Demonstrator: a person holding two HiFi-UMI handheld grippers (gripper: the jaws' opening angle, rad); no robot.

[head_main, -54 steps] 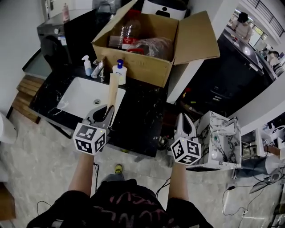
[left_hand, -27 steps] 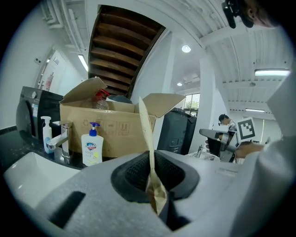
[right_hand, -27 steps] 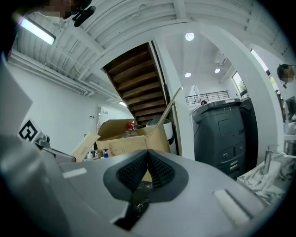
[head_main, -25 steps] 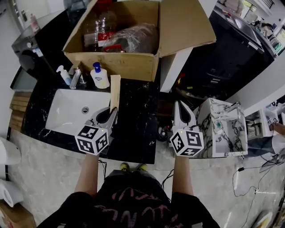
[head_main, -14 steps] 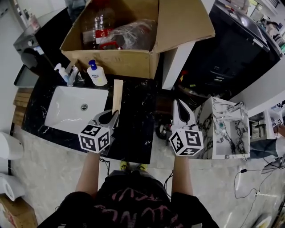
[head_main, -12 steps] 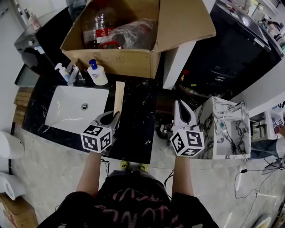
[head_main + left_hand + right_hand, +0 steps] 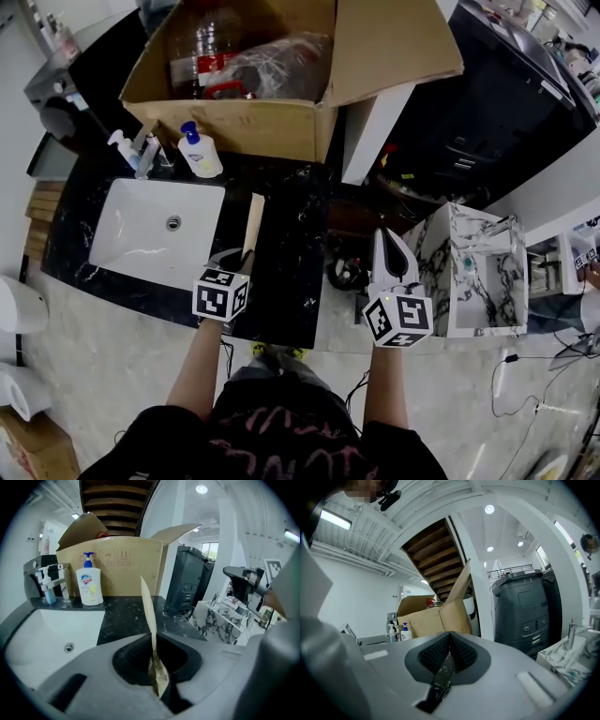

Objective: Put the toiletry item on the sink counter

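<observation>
A long flat tan paper packet (image 7: 252, 221) sticks out of my left gripper (image 7: 243, 253), which is shut on its near end. It hangs over the black marble counter (image 7: 292, 246), just right of the white sink basin (image 7: 155, 230). In the left gripper view the packet (image 7: 147, 609) stands on edge between the pads of that gripper (image 7: 153, 648) and points toward the box. My right gripper (image 7: 388, 236) is shut with nothing in it, held off the counter's right end; its ribbed pads meet in the right gripper view (image 7: 450, 638).
An open cardboard box (image 7: 253, 127) with bottles and plastic bags stands at the counter's back. A pump soap bottle (image 7: 198, 152), a small spray bottle (image 7: 123, 150) and the faucet (image 7: 144, 156) stand behind the basin. A white marbled shelf unit (image 7: 469, 272) is on the right.
My left gripper and the packet have come lower and a little to the right, beside the basin. The right gripper has dropped slightly nearer. Both stay shut.
</observation>
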